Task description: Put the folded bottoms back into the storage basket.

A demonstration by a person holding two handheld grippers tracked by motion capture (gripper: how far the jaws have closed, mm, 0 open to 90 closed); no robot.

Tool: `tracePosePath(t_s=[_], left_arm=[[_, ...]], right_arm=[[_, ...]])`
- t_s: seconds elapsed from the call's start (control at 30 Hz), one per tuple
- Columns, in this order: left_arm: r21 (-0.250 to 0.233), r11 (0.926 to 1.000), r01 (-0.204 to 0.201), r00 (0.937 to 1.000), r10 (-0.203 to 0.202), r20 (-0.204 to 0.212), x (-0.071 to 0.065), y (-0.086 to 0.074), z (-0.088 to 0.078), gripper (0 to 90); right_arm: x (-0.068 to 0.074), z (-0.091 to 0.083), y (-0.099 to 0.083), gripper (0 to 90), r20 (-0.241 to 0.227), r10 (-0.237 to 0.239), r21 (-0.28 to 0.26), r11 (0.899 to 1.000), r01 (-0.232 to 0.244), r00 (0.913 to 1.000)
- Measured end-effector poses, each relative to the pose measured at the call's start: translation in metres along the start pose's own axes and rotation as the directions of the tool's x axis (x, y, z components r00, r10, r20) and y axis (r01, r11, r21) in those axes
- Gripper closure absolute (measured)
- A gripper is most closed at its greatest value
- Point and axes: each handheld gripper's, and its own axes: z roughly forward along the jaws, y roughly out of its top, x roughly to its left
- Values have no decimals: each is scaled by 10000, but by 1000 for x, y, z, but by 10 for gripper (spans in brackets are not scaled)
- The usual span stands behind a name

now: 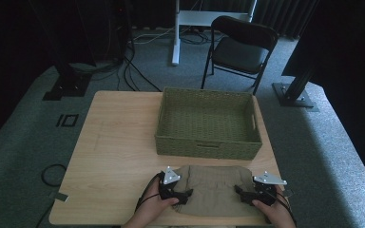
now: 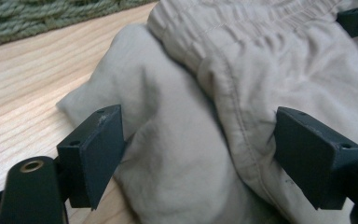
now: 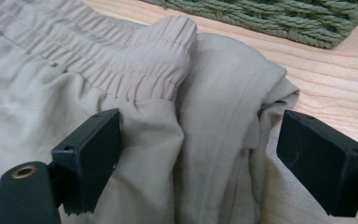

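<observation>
Beige cloth, a folded garment [image 1: 213, 189] with a gathered elastic waistband, lies at the near edge of the light wooden table [image 1: 116, 156], just in front of a green woven basket [image 1: 208, 122]. The basket stands past the middle of the table, close to the garment's far edge but apart from it.

At the garment's left end, the left tongs [image 1: 186, 194] point inward along the cloth, held by the person's left hand [image 1: 151, 205]. In the left gripper view, its two black jaws stand wide, one on either side of a bulging fold of the cloth [image 2: 186, 154]; the left jaw sits at the fold's edge above the tabletop, the right jaw lies against the stitched seam, and neither presses the cloth flat. The waistband runs across the top of that view, with the basket's weave [image 2: 51, 16] beyond.

At the right end, the right tongs [image 1: 237, 192] face the other way, held by the right hand [image 1: 275, 211]. In the right gripper view, its jaws are also spread wide around the garment's folded corner [image 3: 214, 140], the right jaw clear of the cloth, the left jaw beside the fabric below the waistband. Nothing is clamped.
</observation>
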Motion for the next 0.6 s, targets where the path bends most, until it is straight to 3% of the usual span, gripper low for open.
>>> tracePosePath(t_s=[0.2,0.47,0.6], left_arm=[[53,9998,167,9999,-167,11,2,0,4,179],[-30,10000,-14,9997,13,-229,1,1,10,170],[51,9997,-259,9989,261,-383,-1,2,12,164]], right_arm=[[0,5,1,122,31,-64,170,9998,63,10000],[0,8,0,119,5,99,81,9999,-99,10000],[5,10,0,120,-13,-248,169,9996,248,9997]])
